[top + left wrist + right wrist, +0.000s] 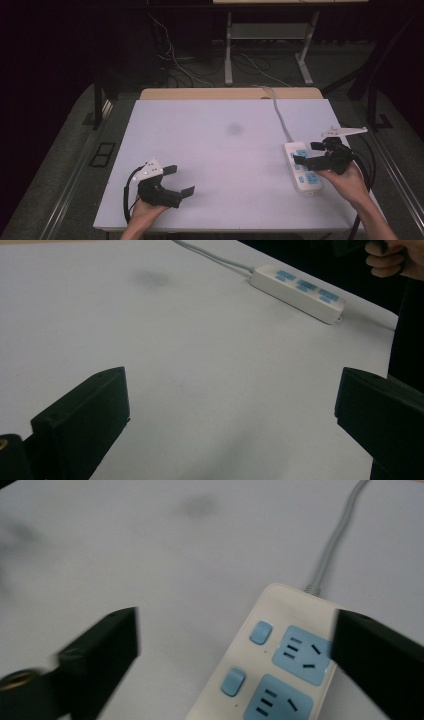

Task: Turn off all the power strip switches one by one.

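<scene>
my right tool (310,153) hovers open over the white plastic power strip with blue sockets (303,169) (right side of the white bench (215,150)); my left tool (179,181) gapes, well apart.

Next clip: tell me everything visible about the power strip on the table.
The power strip is a long white bar, seemingly plastic, with rounded corners. It has blue socket faces, and small blue switches sit beside those seen close up. Nothing is plugged in. It lies flat, sockets up, near the table's right edge. Its pale cord runs from the far end toward the table's back edge. The right gripper hovers over it with jaws open; contact cannot be told.
</scene>
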A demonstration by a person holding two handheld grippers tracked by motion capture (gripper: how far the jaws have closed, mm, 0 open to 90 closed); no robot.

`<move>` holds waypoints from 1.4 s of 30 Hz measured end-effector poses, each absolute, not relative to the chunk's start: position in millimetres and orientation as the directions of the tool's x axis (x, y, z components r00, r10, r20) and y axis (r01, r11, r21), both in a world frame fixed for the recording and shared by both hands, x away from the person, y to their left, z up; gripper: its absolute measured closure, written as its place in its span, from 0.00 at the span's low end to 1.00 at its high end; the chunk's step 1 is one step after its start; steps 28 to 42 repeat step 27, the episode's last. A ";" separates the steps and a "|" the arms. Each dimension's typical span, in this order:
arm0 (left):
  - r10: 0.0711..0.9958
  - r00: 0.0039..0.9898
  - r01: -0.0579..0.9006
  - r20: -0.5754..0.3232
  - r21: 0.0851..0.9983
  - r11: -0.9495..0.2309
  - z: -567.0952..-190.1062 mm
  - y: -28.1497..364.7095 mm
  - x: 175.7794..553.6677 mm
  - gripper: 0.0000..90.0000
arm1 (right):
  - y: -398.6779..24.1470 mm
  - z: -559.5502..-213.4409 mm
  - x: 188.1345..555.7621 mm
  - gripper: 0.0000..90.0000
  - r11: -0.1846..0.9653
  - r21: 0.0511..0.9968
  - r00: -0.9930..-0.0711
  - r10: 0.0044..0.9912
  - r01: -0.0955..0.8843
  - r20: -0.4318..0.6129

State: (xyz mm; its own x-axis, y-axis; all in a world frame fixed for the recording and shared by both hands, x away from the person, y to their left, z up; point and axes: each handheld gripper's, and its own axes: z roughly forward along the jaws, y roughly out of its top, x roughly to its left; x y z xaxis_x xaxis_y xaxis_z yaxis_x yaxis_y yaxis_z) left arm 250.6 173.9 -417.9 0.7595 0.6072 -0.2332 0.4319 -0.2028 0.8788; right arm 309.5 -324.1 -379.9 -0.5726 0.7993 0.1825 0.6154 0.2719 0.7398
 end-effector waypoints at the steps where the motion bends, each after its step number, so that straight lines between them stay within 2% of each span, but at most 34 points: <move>1: 0.607 0.759 0.432 -0.235 0.879 -0.200 -417.8 173.9 250.5 0.00 | -323.8 -379.2 306.2 0.00 0.268 0.745 -0.576 0.796 0.611 0.186; 10: 0.610 0.757 0.429 -0.234 0.883 -0.193 -416.7 175.4 249.8 0.00 | -322.9 -388.2 276.0 0.00 0.187 0.785 -0.585 0.769 0.591 0.257; 18: 0.608 0.757 0.431 -0.237 0.881 -0.193 -417.2 175.2 250.5 0.00 | -313.7 -407.4 248.1 0.00 0.177 0.811 -0.605 0.756 0.557 0.250; 27: 0.609 0.757 0.433 -0.238 0.880 -0.194 -417.6 176.4 251.6 0.00 | -307.1 -419.3 242.3 0.00 0.181 0.814 -0.631 0.730 0.551 0.265; 42: 0.609 0.757 0.433 -0.238 0.880 -0.194 -417.6 176.4 251.6 0.00 | -307.1 -419.3 242.3 0.00 0.181 0.814 -0.631 0.730 0.551 0.265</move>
